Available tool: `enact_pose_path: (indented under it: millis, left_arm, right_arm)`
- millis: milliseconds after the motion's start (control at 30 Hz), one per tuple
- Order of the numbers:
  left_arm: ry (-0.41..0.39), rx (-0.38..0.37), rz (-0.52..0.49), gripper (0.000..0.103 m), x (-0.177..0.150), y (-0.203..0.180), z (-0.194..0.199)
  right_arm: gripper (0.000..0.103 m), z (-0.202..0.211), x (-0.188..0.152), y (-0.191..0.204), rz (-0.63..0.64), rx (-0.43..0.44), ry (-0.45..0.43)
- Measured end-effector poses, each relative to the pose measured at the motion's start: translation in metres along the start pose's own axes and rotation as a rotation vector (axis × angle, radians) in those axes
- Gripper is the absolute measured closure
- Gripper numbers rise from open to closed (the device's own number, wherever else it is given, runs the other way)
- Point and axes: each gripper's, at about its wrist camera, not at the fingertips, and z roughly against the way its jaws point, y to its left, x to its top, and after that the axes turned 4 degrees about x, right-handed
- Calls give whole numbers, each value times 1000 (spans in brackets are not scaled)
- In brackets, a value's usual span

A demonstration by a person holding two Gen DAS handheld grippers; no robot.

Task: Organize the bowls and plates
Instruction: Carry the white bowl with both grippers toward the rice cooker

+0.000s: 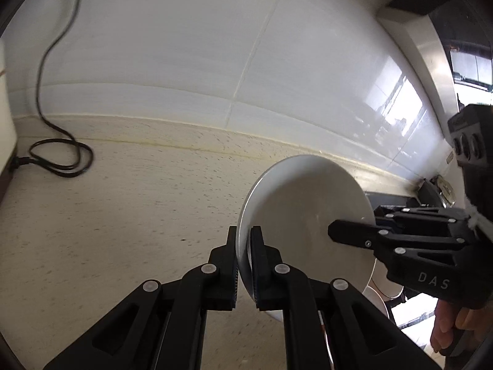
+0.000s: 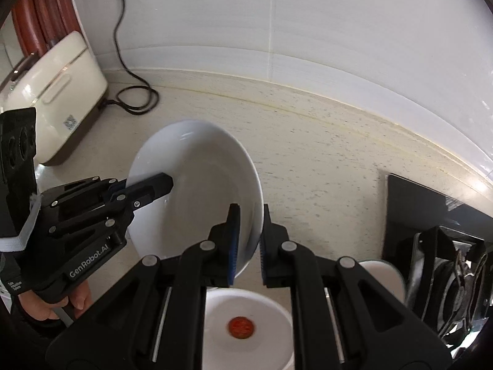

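A white bowl [image 2: 203,191] is held tilted above the beige counter, gripped on opposite rims by both grippers. In the left wrist view I see its grey underside [image 1: 305,212]. My left gripper [image 1: 244,240] is shut on the bowl's near rim; it also shows in the right wrist view [image 2: 160,188]. My right gripper [image 2: 250,222] is shut on the other rim, and shows in the left wrist view [image 1: 345,232]. Below sit a white bowl with a red mark [image 2: 246,326] and another white dish [image 2: 385,277].
A cream appliance [image 2: 58,98] stands at the back left with a black coiled cord [image 2: 138,98] [image 1: 61,160]. A black stove top [image 2: 431,215] with a burner lies to the right. White tiled wall [image 1: 215,46] runs behind the counter [image 1: 123,200].
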Motion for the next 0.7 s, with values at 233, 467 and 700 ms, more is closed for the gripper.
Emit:
enact_pose_path:
  millis: [233, 467, 700]
  left_arm:
    - [-16, 94, 62, 97, -22, 38, 44]
    - [-25, 194, 153, 97, -54, 88, 78]
    - [-11, 250, 261, 97, -75, 133, 100]
  right_arm:
    - [89, -9, -10, 46, 21, 101, -15]
    - [89, -33, -18, 103, 55, 205, -2]
    - [89, -58, -22, 152, 91, 292, 18]
